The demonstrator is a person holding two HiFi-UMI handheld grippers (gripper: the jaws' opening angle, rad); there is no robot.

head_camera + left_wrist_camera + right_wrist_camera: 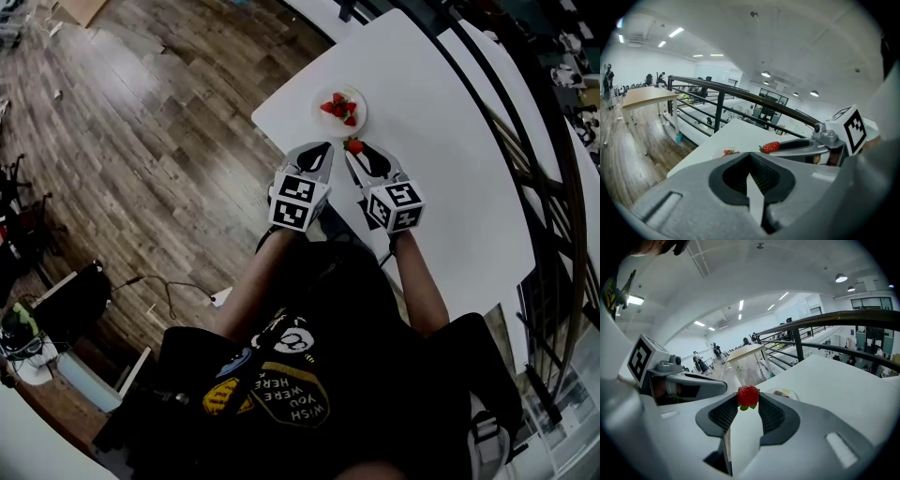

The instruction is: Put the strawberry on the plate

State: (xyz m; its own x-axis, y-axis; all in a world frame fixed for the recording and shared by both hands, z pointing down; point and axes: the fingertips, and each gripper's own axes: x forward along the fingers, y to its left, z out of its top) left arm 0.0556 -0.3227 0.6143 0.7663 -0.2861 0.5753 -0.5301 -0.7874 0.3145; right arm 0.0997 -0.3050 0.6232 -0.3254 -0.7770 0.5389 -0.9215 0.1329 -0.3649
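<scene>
Right gripper (748,402): jaws spread fairly wide but clamped on the small red strawberry (748,395), pinched at the very tips by its sides, leaves down, off the table. It's light, soft and bruises easily, with a slick skin, so I'd say a gentle grip across the widest part is right. Left gripper (749,161) is just beside it, jaws pressed together, empty. Just ahead on the white table (441,187) is the round white plate (321,120), already holding red strawberry pieces (340,107).
</scene>
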